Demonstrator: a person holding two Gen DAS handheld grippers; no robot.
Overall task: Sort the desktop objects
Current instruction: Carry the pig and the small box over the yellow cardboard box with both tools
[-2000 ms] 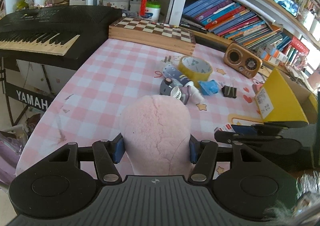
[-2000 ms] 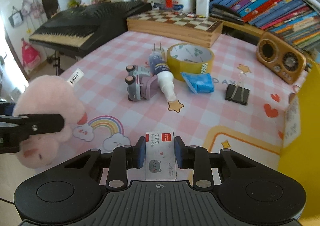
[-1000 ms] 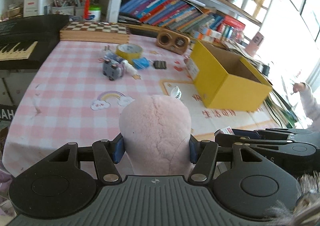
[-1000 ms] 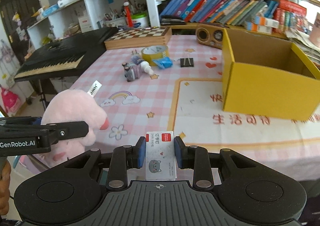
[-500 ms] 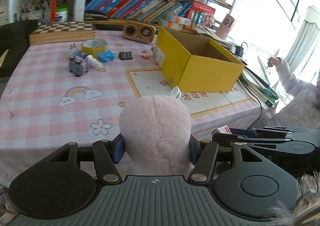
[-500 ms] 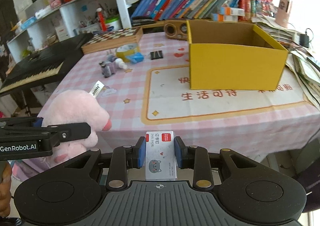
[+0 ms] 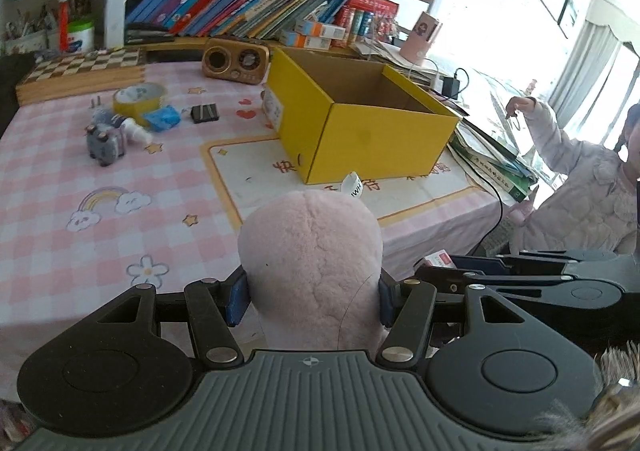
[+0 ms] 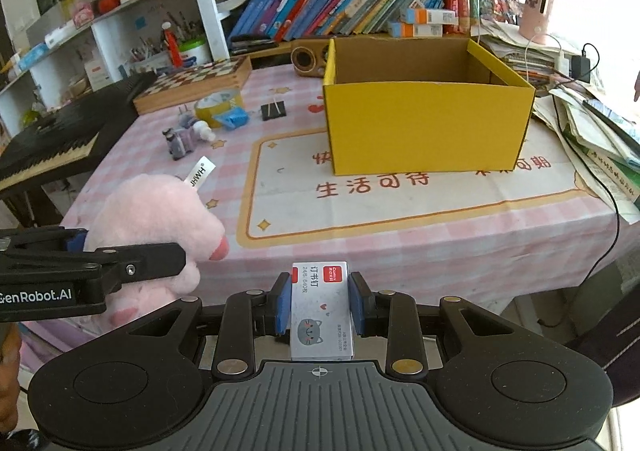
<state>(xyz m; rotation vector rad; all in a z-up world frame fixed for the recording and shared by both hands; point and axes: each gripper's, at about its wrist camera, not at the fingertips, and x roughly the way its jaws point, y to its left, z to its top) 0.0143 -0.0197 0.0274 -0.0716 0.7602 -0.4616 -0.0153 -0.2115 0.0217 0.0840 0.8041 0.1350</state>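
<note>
Left gripper [image 7: 310,301] clamped on fluffy pink plush toy [image 7: 312,255], right gripper [image 8: 320,309] pinching small grey staple box [image 8: 322,311], both off the table edge, open yellow cardboard box [image 8: 424,131] ahead on pink checked tablecloth [image 8: 400,235]

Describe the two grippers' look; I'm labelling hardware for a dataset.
Both are matte black plastic: a ribbed grey-black base with two round discs, hinged link arms with silver pivot screws, and blue pads on the fingers. The left gripper carries white "GenRobot.AI" lettering on its side. The right gripper matches. No cables show on either.
</note>
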